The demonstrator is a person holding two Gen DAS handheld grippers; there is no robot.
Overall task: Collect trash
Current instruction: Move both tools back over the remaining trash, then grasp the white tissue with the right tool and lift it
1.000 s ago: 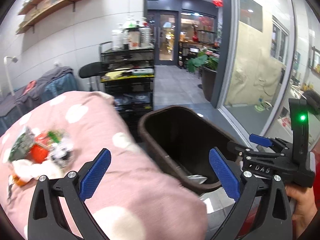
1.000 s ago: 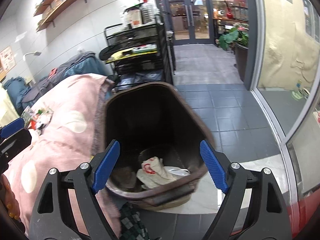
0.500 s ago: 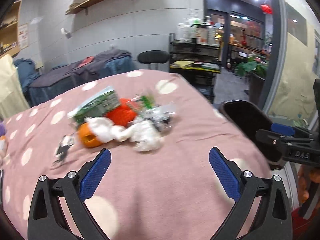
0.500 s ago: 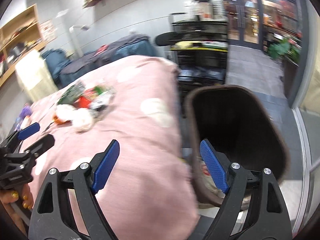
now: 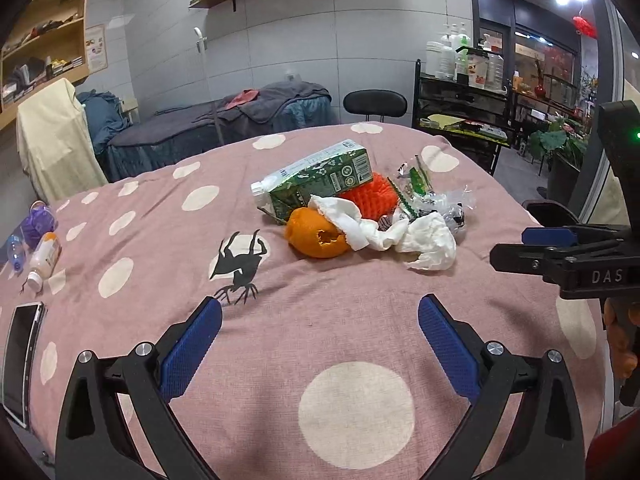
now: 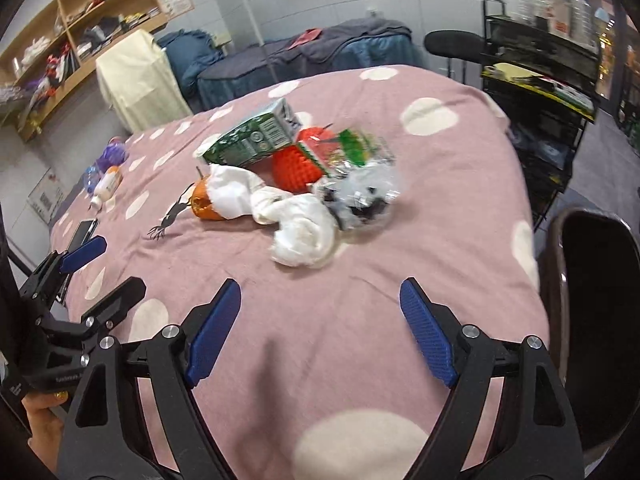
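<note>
A heap of trash lies on the pink polka-dot bed cover [image 5: 280,320]: a green carton [image 5: 320,178] [image 6: 252,140], orange peel [image 5: 316,234] [image 6: 202,202], crumpled white tissue [image 5: 416,240] [image 6: 296,224], a red spiky ball [image 5: 372,196] [image 6: 298,164] and clear wrappers [image 5: 440,200] [image 6: 360,192]. My left gripper [image 5: 320,344] is open and empty, hovering over the cover short of the heap. My right gripper [image 6: 320,324] is open and empty too, nearer than the tissue. It appears side-on [image 5: 560,248] at the right of the left wrist view.
A dark brown bin [image 6: 592,280] stands off the bed's right edge. A phone [image 5: 20,356], a small bottle [image 5: 44,258] and a purple thing [image 5: 38,220] lie at the cover's left. A black cart [image 6: 540,80] and a chair [image 5: 374,102] stand behind.
Both grippers have swung left, away from the bin and onto the bed. The trash heap has come to the middle of both views. Both grippers stayed open.
</note>
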